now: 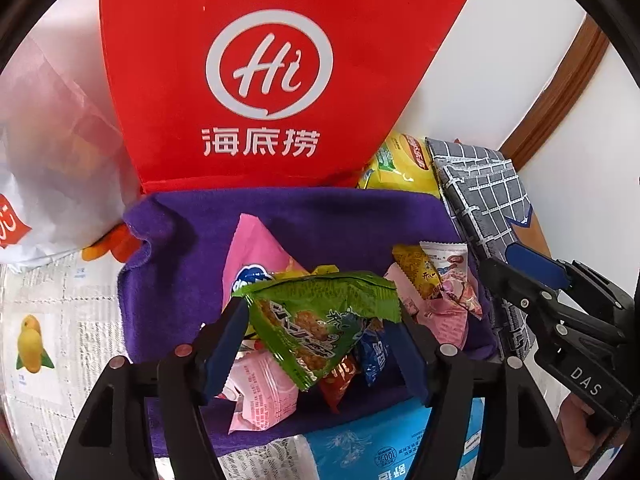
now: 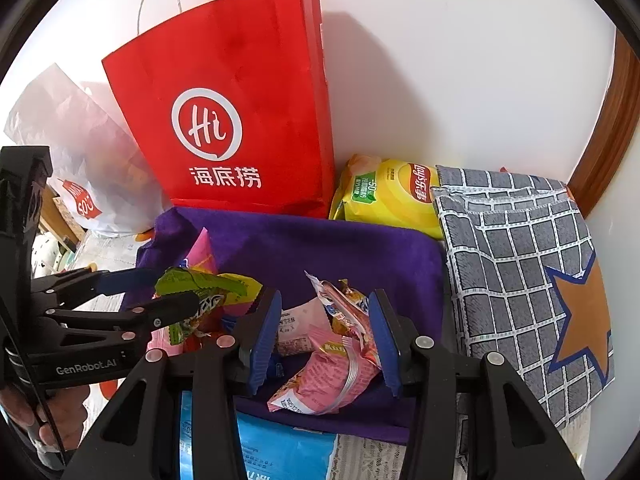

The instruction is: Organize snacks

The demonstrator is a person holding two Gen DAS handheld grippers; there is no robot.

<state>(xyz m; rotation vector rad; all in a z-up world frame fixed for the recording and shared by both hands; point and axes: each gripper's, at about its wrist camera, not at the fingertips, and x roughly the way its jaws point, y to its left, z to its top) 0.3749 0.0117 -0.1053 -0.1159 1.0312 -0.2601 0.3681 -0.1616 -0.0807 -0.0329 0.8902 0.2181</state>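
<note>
My left hand-held gripper (image 1: 320,344) stands with jaws parted around a green snack packet (image 1: 320,320); its left pad touches the wrapper and the right stands just clear. My right hand-held gripper (image 2: 324,340) straddles a pink snack packet (image 2: 320,380), though I cannot tell whether the pads press it. Both packets top small heaps of wrapped snacks on a purple cloth (image 2: 320,240) spread over the worktop. Behind stand a red paper bag (image 2: 240,120) and a yellow Lay's chip bag (image 2: 392,196).
</note>
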